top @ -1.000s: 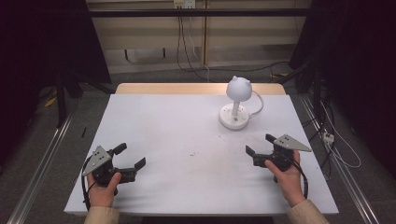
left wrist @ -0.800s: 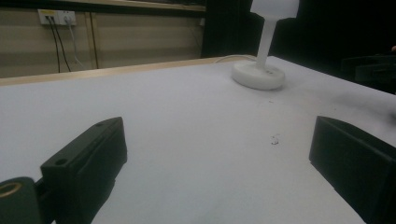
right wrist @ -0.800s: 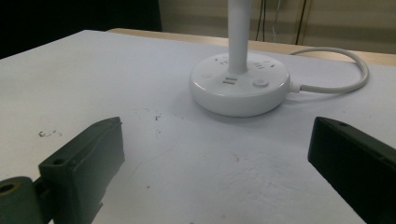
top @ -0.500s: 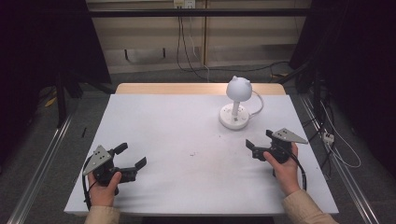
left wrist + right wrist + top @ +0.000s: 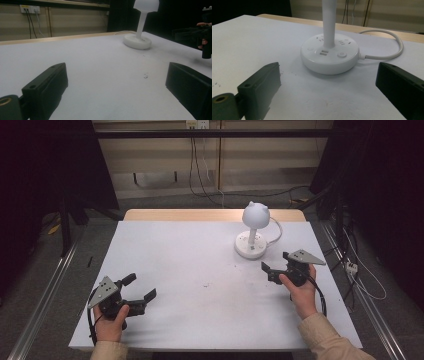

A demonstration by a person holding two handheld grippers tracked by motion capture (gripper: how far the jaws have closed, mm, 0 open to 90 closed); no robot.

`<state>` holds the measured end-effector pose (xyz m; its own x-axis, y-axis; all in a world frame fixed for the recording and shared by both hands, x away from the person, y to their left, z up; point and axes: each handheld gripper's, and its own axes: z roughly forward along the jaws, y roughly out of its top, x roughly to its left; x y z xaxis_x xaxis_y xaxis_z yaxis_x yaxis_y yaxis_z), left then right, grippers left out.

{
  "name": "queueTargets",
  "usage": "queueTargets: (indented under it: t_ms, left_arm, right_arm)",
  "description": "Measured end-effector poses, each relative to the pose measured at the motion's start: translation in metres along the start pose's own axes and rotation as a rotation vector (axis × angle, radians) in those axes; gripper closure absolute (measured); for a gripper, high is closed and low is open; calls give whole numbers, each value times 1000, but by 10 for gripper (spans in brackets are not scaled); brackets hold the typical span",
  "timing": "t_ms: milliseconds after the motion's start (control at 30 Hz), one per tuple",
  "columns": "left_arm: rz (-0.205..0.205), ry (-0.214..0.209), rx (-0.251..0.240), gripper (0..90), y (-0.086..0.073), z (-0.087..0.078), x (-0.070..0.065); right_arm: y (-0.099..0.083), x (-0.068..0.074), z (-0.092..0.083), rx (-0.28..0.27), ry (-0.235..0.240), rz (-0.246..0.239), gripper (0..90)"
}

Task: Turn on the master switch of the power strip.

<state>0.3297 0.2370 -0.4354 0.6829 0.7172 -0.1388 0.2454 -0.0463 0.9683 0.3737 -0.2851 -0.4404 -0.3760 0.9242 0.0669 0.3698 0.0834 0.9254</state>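
A white desk lamp [image 5: 253, 227] with a round head and a round base stands at the back right of the white table [image 5: 190, 255]. Its base [image 5: 329, 53] carries sockets and buttons, and its stem rises from the middle. My right gripper [image 5: 276, 262] is open just to the front right of the base, jaws wide apart and pointing at it, nothing between them. My left gripper [image 5: 140, 287] is open near the front left corner, holding nothing. From there the lamp [image 5: 140, 27] shows far off, with the right gripper [image 5: 197, 33] beside it.
The lamp's white cable [image 5: 387, 46] loops behind the base toward the wooden back edge [image 5: 210, 215]. Small dark specks [image 5: 206, 285] lie mid-table. Cables and a wall socket [image 5: 196, 125] sit on the floor and wall behind. Metal rails run along both sides.
My right gripper has moved forward and left, closer to the lamp base. The left gripper has stayed where it was.
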Motion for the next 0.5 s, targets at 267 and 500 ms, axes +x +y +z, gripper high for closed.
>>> queueTargets:
  t_ms: [267,500]
  left_arm:
    - [-1,-3,-3,39,0,0,0]
    - [-3,-6,-4,39,0,1,-1]
  right_arm:
    - [4,-4,5,7,-5,3,66]
    - [8,-5,11,6,-5,3,76]
